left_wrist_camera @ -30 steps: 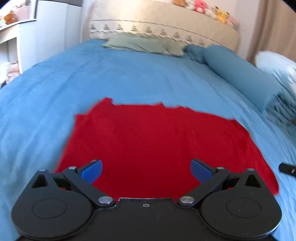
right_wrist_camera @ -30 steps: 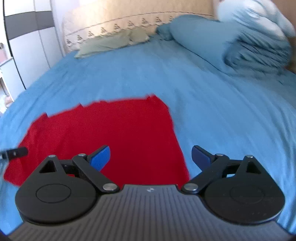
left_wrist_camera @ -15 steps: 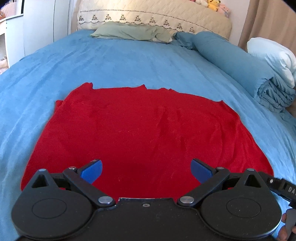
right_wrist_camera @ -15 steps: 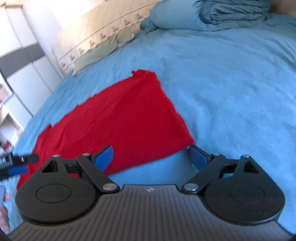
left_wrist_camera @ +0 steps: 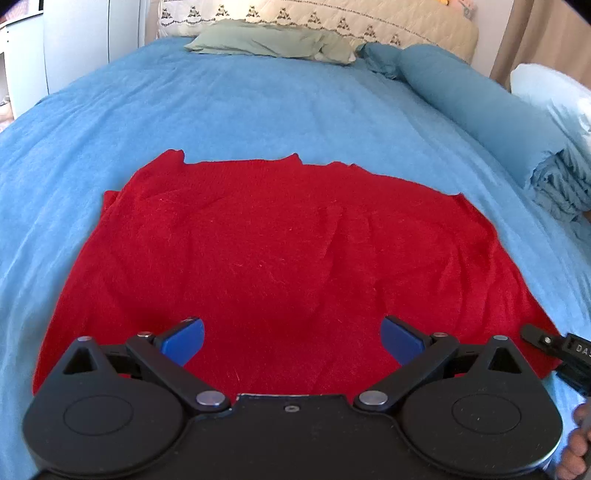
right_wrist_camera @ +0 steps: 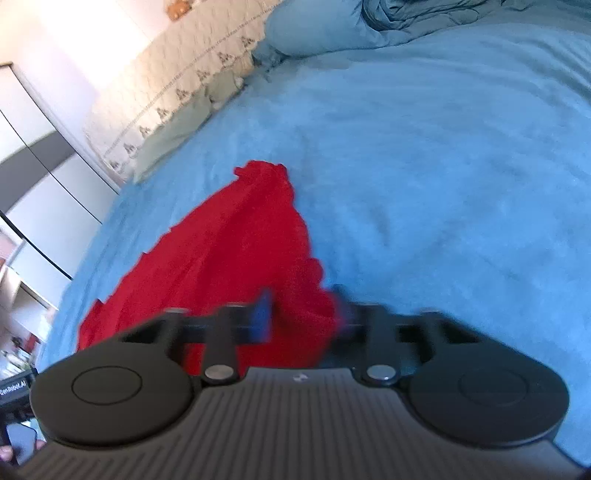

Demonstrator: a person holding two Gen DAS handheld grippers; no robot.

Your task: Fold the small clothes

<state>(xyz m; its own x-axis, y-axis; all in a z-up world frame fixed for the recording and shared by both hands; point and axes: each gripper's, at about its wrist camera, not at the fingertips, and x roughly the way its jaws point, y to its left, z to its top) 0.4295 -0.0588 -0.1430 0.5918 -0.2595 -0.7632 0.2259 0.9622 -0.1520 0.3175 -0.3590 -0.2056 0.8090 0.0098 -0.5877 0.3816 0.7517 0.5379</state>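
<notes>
A red knit garment (left_wrist_camera: 280, 251) lies spread flat on the blue bedspread (left_wrist_camera: 258, 110). My left gripper (left_wrist_camera: 291, 338) is open, its blue pads over the garment's near edge, holding nothing. In the right wrist view the garment (right_wrist_camera: 229, 258) runs away to the left, and my right gripper (right_wrist_camera: 303, 314) is at its near right corner, motion-blurred, with the fingers partly closed around the bunched red fabric. The right gripper's tip (left_wrist_camera: 546, 339) shows at the garment's right corner in the left wrist view.
A green pillow (left_wrist_camera: 269, 40) and a beige headboard (left_wrist_camera: 332, 18) lie at the far end. A rolled blue duvet (left_wrist_camera: 491, 118) and a white pillow (left_wrist_camera: 550, 92) lie along the right side. A white wardrobe (right_wrist_camera: 40, 195) stands left of the bed.
My right gripper has tilted and moved down onto the garment's right corner, and its fingers have closed in from wide open. My left gripper has stayed open and moved slightly closer to the near edge.
</notes>
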